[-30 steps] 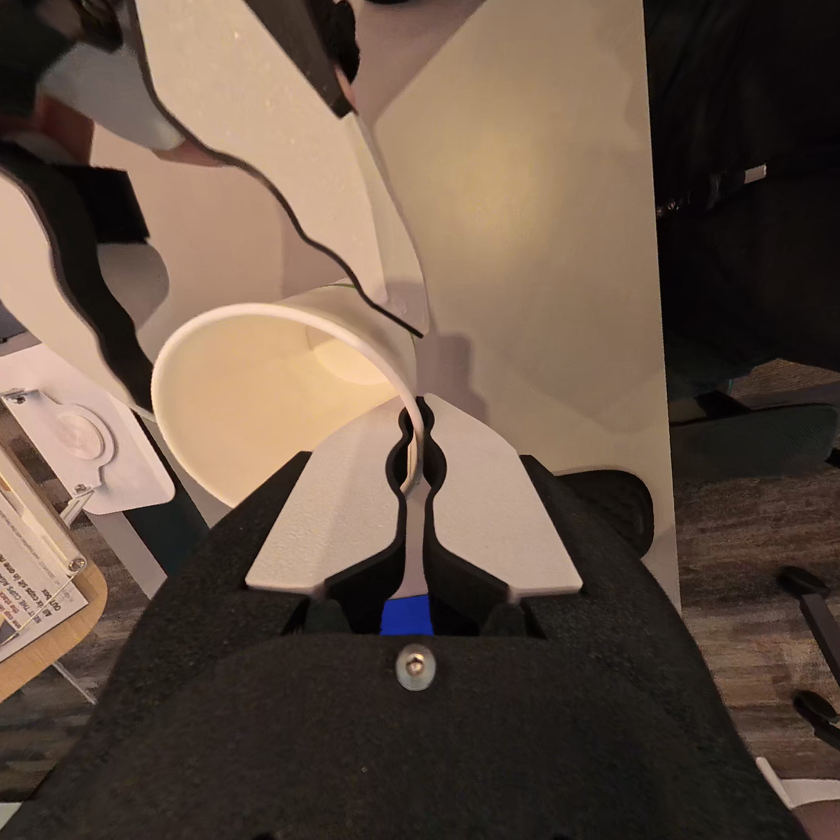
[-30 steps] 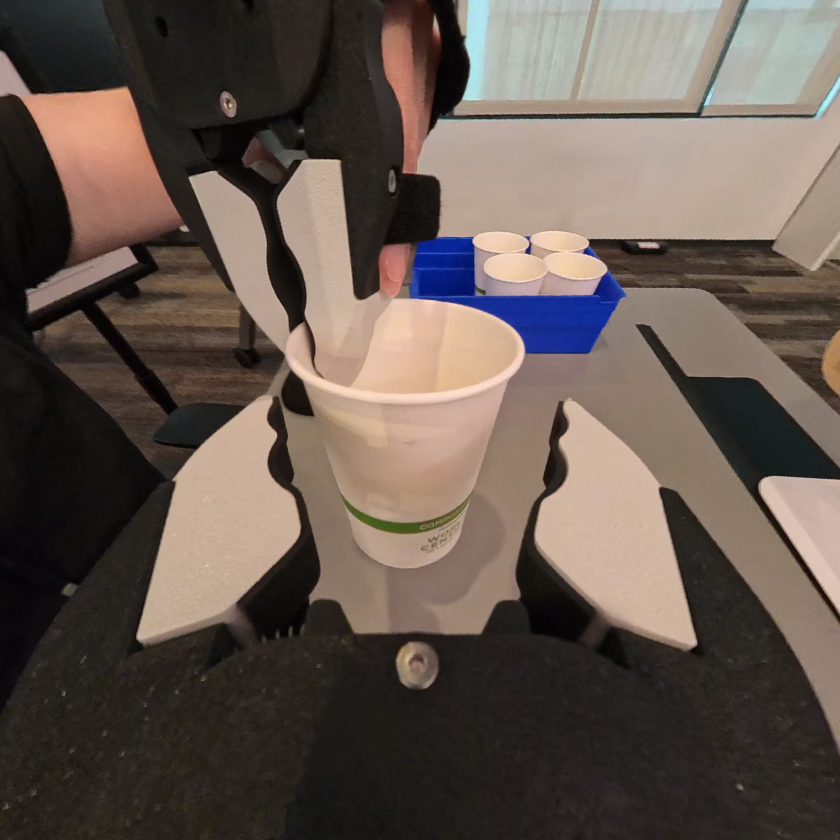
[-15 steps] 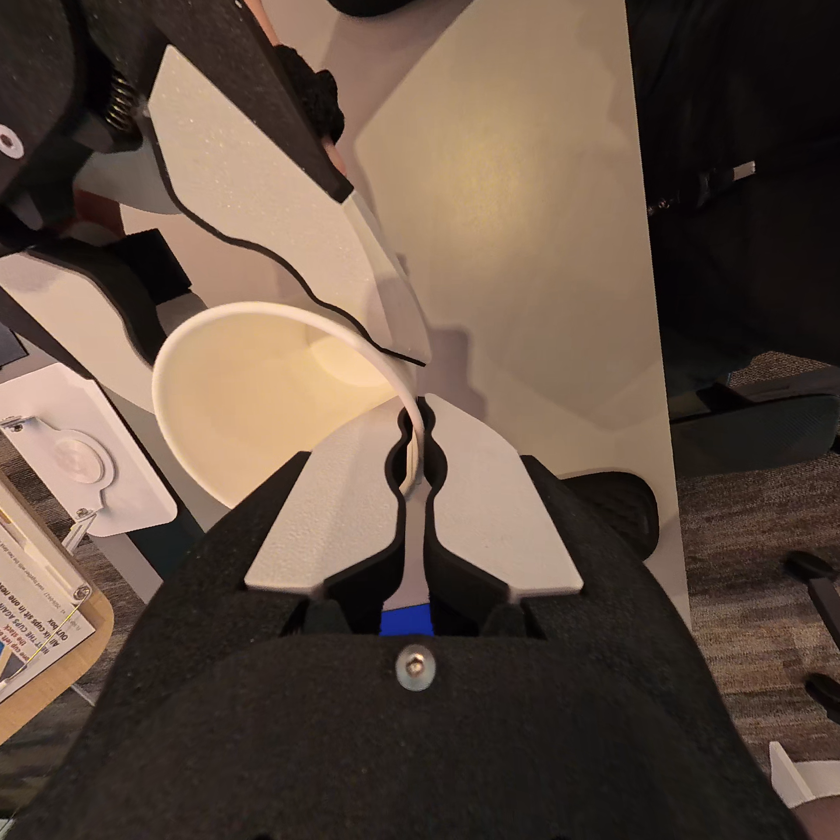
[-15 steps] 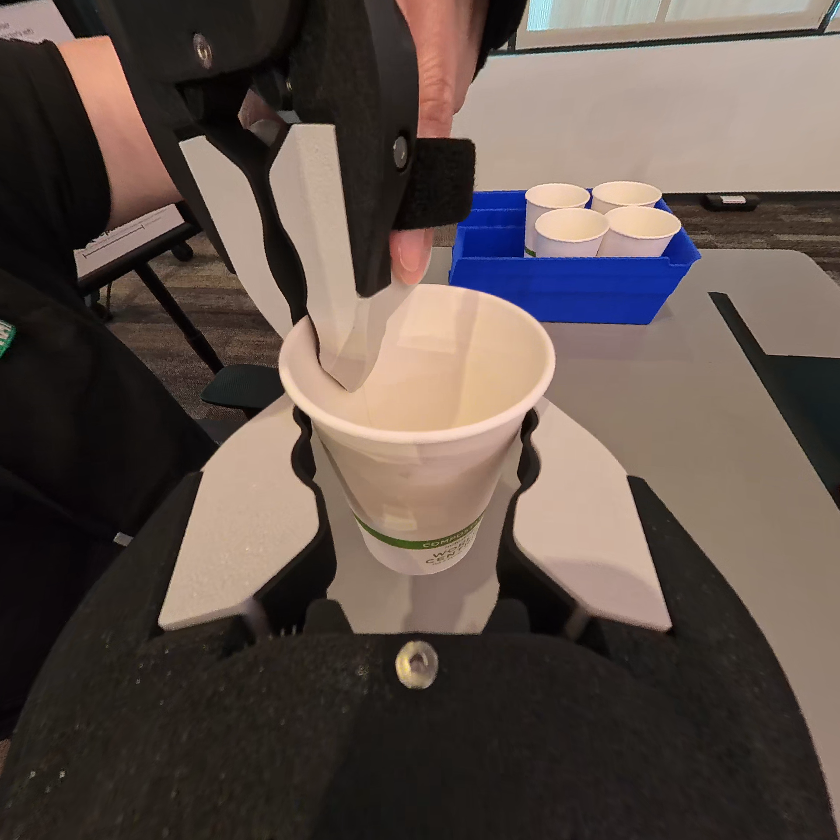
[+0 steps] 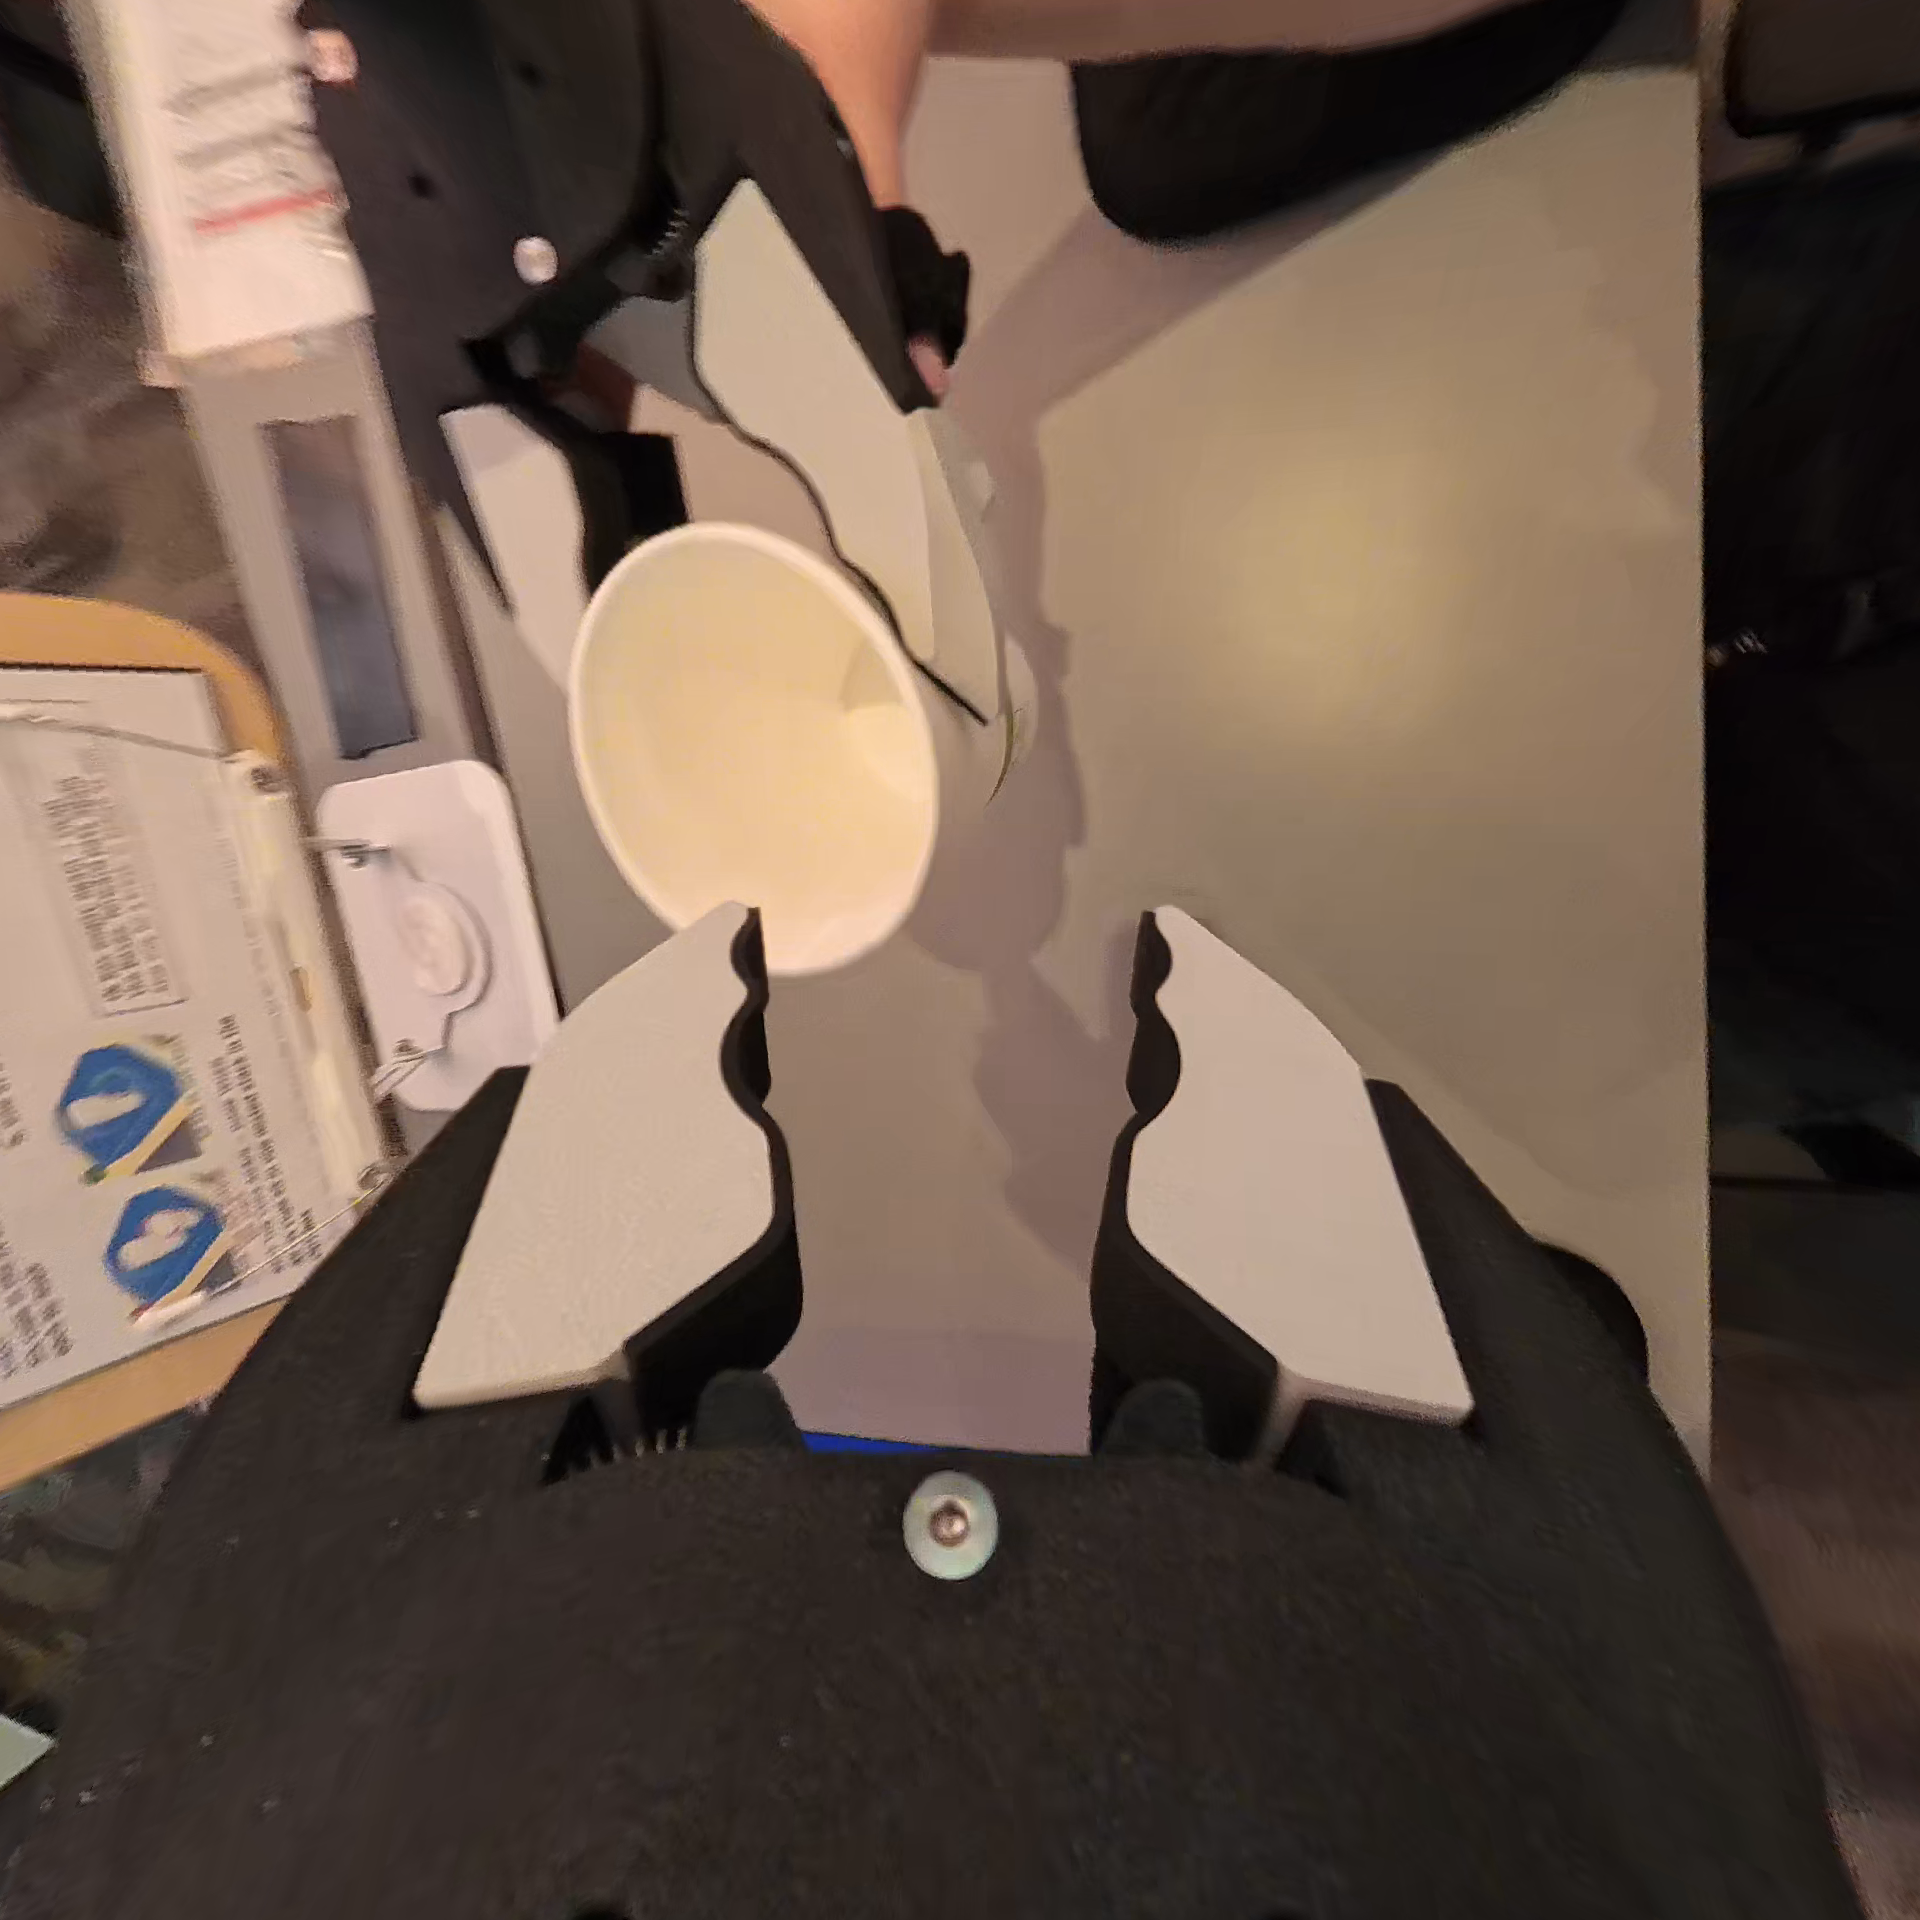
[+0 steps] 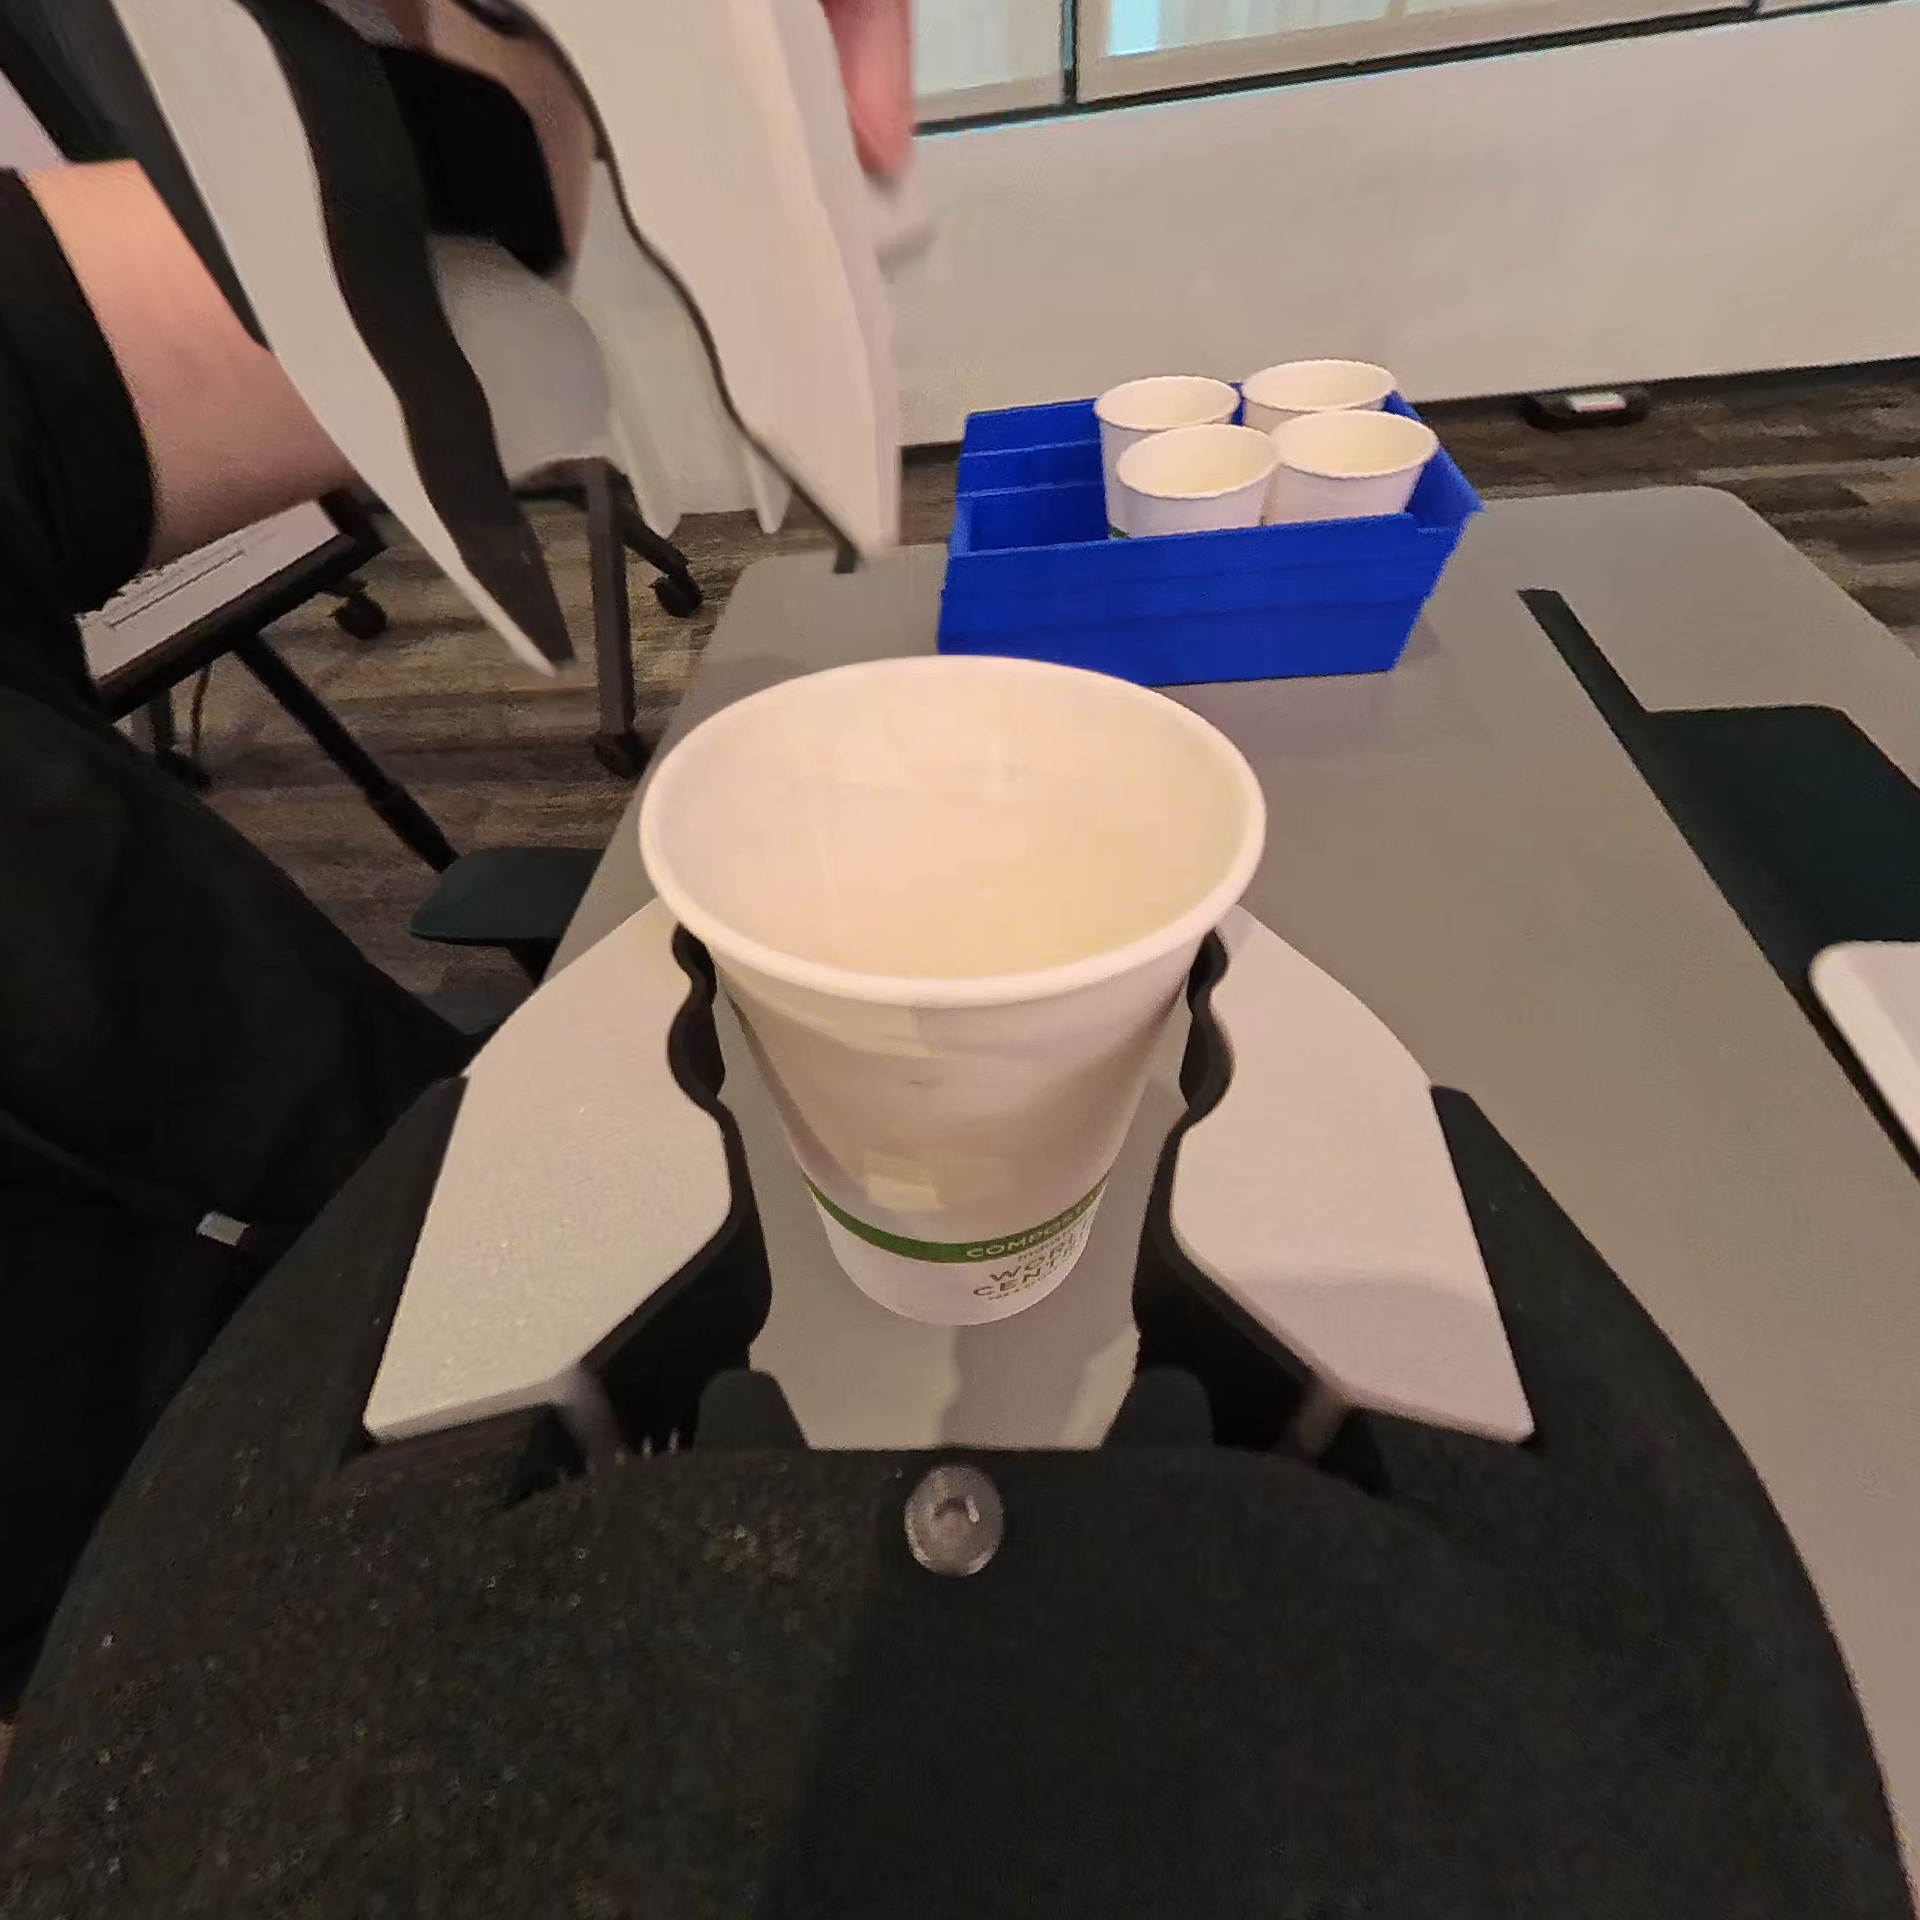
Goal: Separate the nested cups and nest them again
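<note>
Grey and wide, the table (image 6: 1558, 935) fills most of what I see, with a white wall and windows far behind it. At the far end of the table stands a blue bin (image 6: 1195, 603), and four white paper cups (image 6: 1195, 478) stand upright in its right part; its left part looks empty, as far as I can see.

Near me, on the table, stands the cup (image 6: 935, 935) of the task, upright, white with a green band low on its side. I cannot tell if a second cup sits inside it; I see only one rim.

I hold my right gripper (image 6: 940, 997) around this cup, one finger on each side just under the rim, closed against the wall. I judge this hold is to keep the cup steady on the table.

My left gripper (image 5: 945, 925) is wide open and holds nothing. It is above the cup and a little apart from it, and the wrist picture is blurred. I think the rim is free now for the next grasp.
</note>
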Motion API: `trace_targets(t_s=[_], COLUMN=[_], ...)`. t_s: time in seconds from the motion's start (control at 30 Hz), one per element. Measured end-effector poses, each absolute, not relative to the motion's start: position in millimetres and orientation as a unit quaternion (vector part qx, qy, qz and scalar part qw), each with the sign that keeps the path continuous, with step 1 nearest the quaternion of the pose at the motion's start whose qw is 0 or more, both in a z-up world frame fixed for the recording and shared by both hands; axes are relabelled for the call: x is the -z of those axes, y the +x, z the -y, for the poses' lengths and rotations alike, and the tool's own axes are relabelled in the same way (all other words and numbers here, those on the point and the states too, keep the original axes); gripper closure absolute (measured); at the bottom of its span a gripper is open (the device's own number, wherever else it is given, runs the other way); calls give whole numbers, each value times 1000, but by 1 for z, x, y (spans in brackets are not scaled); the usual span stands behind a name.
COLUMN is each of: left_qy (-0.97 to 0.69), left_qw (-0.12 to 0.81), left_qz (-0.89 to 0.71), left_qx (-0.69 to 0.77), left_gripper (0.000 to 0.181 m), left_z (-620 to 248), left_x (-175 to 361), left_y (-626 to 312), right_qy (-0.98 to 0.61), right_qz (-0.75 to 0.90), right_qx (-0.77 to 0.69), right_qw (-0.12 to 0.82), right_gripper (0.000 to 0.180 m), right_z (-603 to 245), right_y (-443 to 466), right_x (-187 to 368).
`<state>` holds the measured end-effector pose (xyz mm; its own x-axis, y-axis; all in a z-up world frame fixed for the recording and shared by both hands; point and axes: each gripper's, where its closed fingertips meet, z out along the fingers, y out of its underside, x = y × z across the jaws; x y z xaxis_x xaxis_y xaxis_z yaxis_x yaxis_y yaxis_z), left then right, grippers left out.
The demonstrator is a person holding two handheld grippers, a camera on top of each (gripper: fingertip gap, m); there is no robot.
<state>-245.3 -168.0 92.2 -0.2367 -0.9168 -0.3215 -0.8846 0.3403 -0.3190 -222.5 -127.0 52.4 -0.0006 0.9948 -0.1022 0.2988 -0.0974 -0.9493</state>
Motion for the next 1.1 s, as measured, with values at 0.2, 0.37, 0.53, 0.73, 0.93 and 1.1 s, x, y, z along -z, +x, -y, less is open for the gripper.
trace_targets(t_s=[0.2,0.37,0.53,0.73,0.93,1.1], left_qy=[-605,-626,-642,-647,-640,-641], left_qw=[349,397,429,415,411,411], left_qz=[-712,-657,-610,-614,-626,-627], left_qx=[75,137,178,178,172,169], left_gripper=[119,122,128,128,128,128], left_z=[151,149,143,142,150,151], left_x=[-125,-115,-110,-100,-100,-100], left_y=[-272,-295,-309,-311,-309,-310], right_qy=[-624,-662,-712,-700,-720,-732], right_qz=[459,284,59,-31,-31,-26], right_qx=[-407,-249,-60,-57,-30,12], right_qw=[485,647,697,711,693,681], right_gripper=[92,92,92,92,91,92], right_z=[91,49,39,52,47,47], right_y=[-148,16,216,270,271,275], right_x=[-93,-140,-104,-60,-27,-12])
